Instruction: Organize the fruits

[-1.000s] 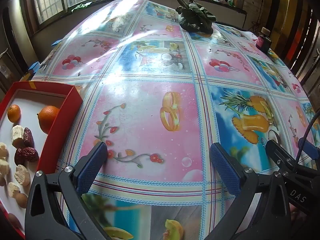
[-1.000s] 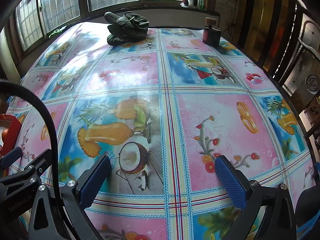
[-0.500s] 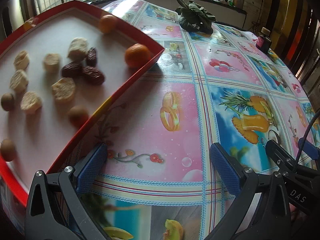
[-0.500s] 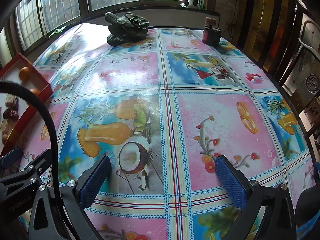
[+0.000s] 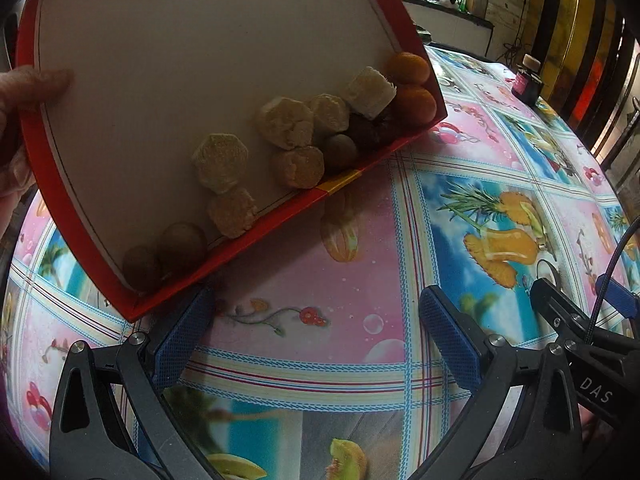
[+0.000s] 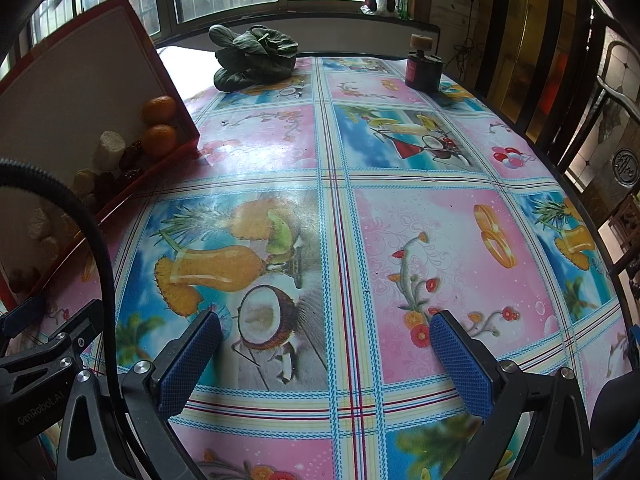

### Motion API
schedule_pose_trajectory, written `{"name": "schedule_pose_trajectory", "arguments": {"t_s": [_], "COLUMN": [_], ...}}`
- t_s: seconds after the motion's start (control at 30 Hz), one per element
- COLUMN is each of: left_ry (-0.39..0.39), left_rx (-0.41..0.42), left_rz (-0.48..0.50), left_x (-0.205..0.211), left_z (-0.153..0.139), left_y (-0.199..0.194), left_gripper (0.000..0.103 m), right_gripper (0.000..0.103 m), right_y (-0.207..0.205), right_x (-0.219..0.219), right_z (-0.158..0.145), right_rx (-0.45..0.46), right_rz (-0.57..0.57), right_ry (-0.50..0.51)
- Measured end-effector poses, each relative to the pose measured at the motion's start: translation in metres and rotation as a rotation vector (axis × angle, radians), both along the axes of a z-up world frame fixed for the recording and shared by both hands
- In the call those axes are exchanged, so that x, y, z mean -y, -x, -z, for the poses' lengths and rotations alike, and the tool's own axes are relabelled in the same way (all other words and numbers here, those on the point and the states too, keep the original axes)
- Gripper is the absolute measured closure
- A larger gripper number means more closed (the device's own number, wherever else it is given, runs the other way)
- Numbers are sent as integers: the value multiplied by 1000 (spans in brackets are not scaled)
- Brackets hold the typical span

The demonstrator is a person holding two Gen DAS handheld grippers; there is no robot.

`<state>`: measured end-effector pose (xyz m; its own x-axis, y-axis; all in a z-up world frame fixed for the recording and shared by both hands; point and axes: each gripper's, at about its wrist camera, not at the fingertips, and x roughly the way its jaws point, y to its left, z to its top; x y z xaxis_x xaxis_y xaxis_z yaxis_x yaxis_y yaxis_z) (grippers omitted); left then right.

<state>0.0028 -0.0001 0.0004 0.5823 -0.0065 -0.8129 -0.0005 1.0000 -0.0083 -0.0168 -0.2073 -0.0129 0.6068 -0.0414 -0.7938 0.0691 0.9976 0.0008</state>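
Ahead of the left gripper: a red-rimmed tray (image 5: 280, 204) is tipped steeply above the fruit-print tablecloth (image 5: 360, 272), its low edge toward the gripper and its near corner just over the left fingertip.
Tray contents: the pieces have gathered along the low rim; 2 oranges (image 5: 412, 80) sit in the far corner, pale hexagonal cakes (image 5: 220, 160) lie beside them, dark red dates (image 5: 368, 130) and brown round fruits (image 5: 182, 244) rest against the rim.
Bare hand: a hand (image 5: 24, 92) grips the tray's upper left edge, thumb on the white floor.
Left gripper: the left gripper (image 5: 320, 328) hovers over the tablecloth with its blue pads (image 5: 448, 340) wide apart, holding nothing.
Right gripper: the right gripper (image 6: 326, 348) has its pads spread over the coconut print, also holding nothing.
Left of the right gripper: the same tray (image 6: 132, 188) stands tilted, oranges (image 6: 160, 124) at its far low corner.
Far ahead of the right gripper: a bunch of dark leafy greens (image 6: 256, 60) and a small dark bottle (image 6: 420, 68) sit near the table's far edge, well apart from the tray.
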Motion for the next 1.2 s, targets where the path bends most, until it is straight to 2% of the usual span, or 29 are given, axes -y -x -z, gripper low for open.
{"name": "schedule_pose_trajectory", "arguments": {"t_s": [1.2], "left_ry": [0], "left_rx": [0], "left_rz": [0], "left_x": [1], "left_z": [0], "left_y": [1], "left_gripper": [0], "right_gripper": [0], "right_y": [-1], "right_x": [-3], "right_z": [0], "right_rx": [0], "right_rz": [0], "right_ry": [0]}}
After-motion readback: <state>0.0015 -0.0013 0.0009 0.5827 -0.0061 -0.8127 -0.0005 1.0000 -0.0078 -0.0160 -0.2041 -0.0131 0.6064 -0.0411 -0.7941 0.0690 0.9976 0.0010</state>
